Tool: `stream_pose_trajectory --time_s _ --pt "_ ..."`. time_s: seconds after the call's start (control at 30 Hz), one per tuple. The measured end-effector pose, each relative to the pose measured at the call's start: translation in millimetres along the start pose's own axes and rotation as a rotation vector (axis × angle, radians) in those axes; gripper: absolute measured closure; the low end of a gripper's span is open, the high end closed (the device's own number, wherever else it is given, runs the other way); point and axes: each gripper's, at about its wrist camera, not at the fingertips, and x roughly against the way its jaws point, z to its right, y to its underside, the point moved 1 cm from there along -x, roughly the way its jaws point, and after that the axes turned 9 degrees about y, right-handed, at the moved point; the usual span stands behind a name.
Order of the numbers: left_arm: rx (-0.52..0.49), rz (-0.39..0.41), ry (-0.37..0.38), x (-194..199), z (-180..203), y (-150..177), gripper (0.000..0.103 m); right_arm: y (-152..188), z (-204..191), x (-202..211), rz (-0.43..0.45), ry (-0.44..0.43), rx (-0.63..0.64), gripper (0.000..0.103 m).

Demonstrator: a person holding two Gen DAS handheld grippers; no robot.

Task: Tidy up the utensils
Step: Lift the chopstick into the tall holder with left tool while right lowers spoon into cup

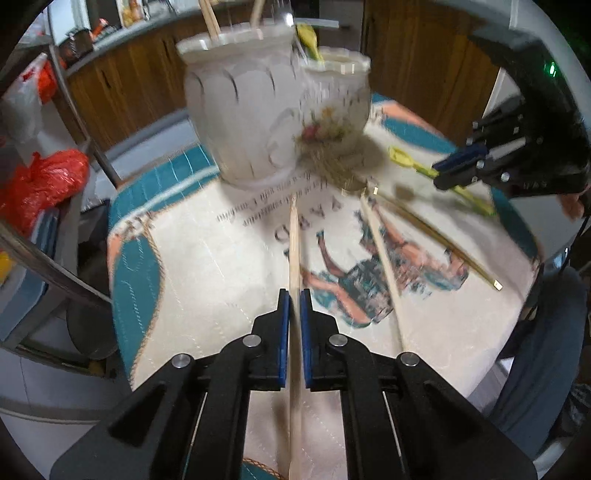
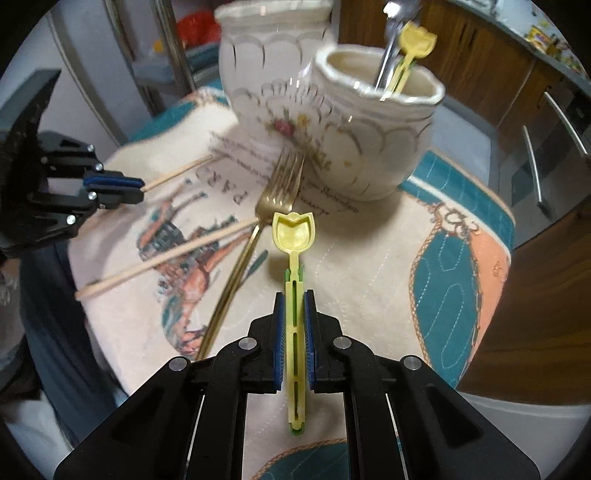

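We see the left gripper (image 1: 294, 295) clamped on a pale wooden chopstick (image 1: 294, 240), its blue pads (image 1: 283, 332) pressed against the stick on both sides; the chopstick runs straight between the fingers, its far end reaching out toward the foot of the tall cream vase (image 1: 240, 110) and its near end passing back under the gripper body. The right gripper (image 2: 294, 295) is closed on the slotted handle of a yellow plastic spoon (image 2: 294, 236), whose tulip-shaped bowl sticks out just ahead of the fingertips, facing us, while the handle's tail shows behind the pads. Both held pieces sit above a printed quilted cloth (image 2: 369, 266) that covers the bench. On that cloth, a second chopstick (image 2: 166, 258) lies loose between the two grippers, and a gold fork (image 2: 251, 236) lies beside it, its tines pointing at the base of the shorter floral pot (image 2: 376, 140), with the chopstick's tip touching or overlapping the fork near its neck. The short pot stands just beside the tall vase, apparently touching it, and already holds another yellow spoon (image 2: 415, 40) and a silvery utensil (image 2: 388, 48). From the left wrist view, more chopsticks (image 1: 210, 18) stand in the tall vase. Motion blur softens the vases.
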Motion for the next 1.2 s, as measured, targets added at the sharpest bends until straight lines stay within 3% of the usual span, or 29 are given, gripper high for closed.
stream_pose_trajectory --time_s 0.2,0.4,0.53,0.97,1.2 --pt "0.009 0.184 -0.040 37 6 -3 0.097 18 18 31 0.194 -0.061 -0.140 0.093" --pt "0.060 0.351 -0.061 63 -4 -17 0.097 11 40 53 0.360 -0.112 -0.249 0.093" --pt "0.097 0.422 -0.060 71 -13 -29 0.097 2 45 59 0.461 -0.144 -0.304 0.093" --pt "0.201 0.599 -0.048 75 -51 -62 0.097 -33 68 59 0.672 -0.204 -0.417 0.093" --pt "0.227 0.750 -0.028 93 -72 -87 0.097 -46 78 58 0.774 -0.199 -0.451 0.093"
